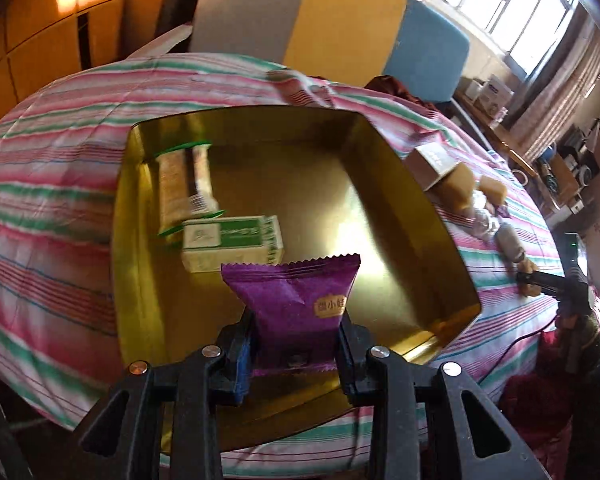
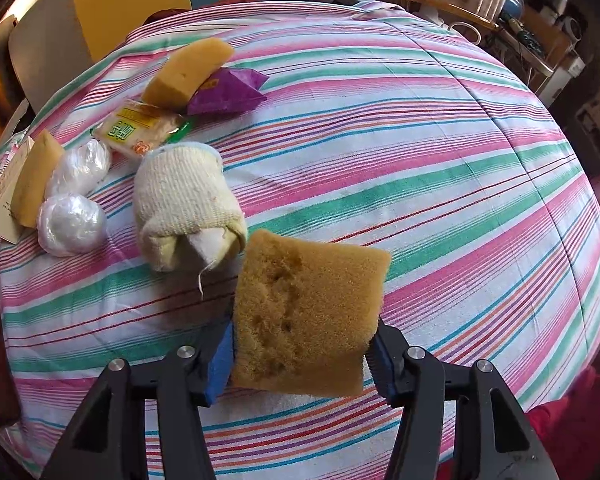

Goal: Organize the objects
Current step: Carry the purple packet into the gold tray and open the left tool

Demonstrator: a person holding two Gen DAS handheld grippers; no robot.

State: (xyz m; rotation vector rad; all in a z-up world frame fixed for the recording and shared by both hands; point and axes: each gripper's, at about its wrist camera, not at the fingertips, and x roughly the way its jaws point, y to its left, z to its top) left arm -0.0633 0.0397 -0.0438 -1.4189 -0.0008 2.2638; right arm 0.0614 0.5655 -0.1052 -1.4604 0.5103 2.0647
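Observation:
My left gripper (image 1: 296, 320) is shut on a purple snack packet (image 1: 296, 296) and holds it above the near part of an open gold tin (image 1: 400, 200). Inside the tin lie a green-edged wrapped bar (image 1: 186, 188) and a small white-and-green box (image 1: 230, 242). In the right wrist view my right gripper (image 2: 302, 336) is shut on a tan sponge (image 2: 308, 312), lifted over the striped bedsheet (image 2: 420, 160). Left of it lie a rolled knit cloth (image 2: 184, 208), two plastic-wrapped white balls (image 2: 72, 224), a yellow packet (image 2: 140, 128), a second sponge (image 2: 188, 72) and another purple packet (image 2: 228, 92).
A third sponge (image 2: 34, 176) leans on a pale card at the left edge. A small brown box (image 1: 432, 162) sits just right of the tin. A blue chair (image 1: 428, 52) and a cluttered desk (image 1: 560, 168) stand beyond the bed.

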